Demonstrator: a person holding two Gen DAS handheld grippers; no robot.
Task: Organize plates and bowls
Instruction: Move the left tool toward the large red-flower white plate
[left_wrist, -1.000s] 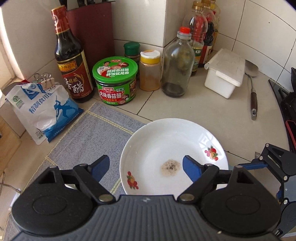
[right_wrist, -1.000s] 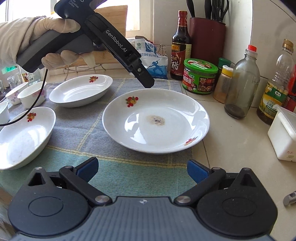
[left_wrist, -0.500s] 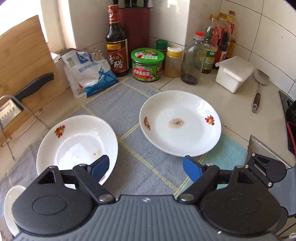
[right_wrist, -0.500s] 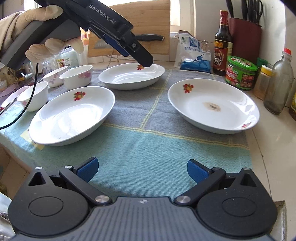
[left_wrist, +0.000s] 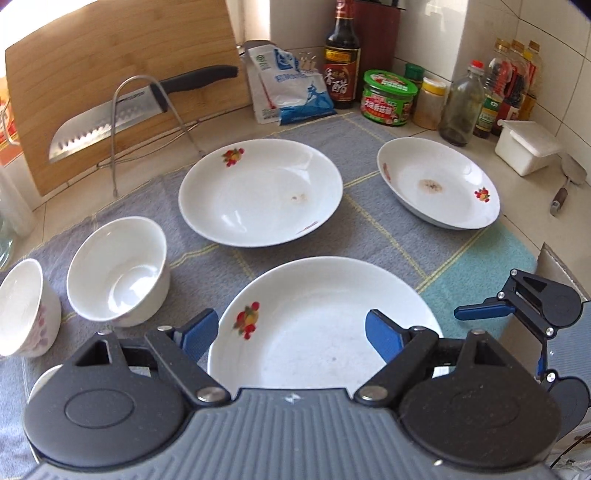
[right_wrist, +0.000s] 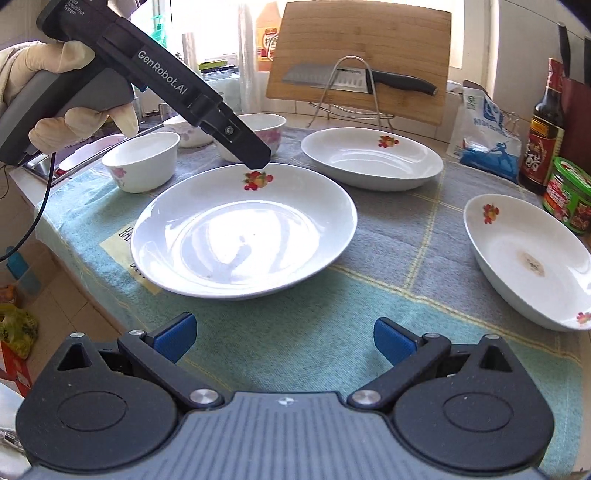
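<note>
Left gripper: my fingers apart, above the near plate.
Right gripper: fingers apart, over the mat's front edge.

Three white plates are counted on the cloth: one near, one far, one at the right. Three bowls are seen at the left in the right wrist view. One knife and one cutting board are noted far.
</note>
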